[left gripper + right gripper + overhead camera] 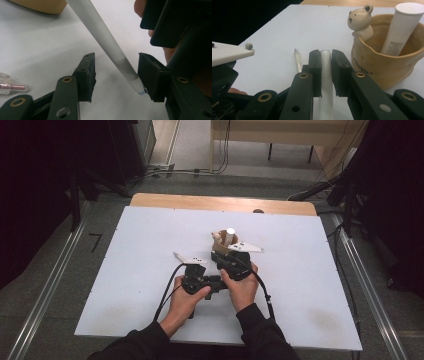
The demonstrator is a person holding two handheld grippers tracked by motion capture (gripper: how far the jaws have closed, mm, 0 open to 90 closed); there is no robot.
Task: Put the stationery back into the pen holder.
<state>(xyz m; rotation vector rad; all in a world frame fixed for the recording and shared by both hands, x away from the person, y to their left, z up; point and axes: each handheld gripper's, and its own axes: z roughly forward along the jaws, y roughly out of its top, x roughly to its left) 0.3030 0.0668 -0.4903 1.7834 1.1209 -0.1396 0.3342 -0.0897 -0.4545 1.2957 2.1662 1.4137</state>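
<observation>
In the right gripper view, my right gripper (326,53) is shut on a white pen barrel (326,67) that runs along between its jaws. The same barrel (110,47) slants down between the jaws of my left gripper (117,57). Its tip rests against the right-hand pad (150,75), and a wide gap separates it from the other pad, so this gripper is open. In the high view both hands meet at the table's middle, the left gripper (216,282) pointing sideways under the right gripper (226,254).
A tan cup (387,65) with a small bear figure (360,21) on its rim holds a white tube (402,27), just ahead of the right gripper. A thin pen refill (298,60) lies beside the jaws. A small clear cap (10,85) lies on the white table (150,245).
</observation>
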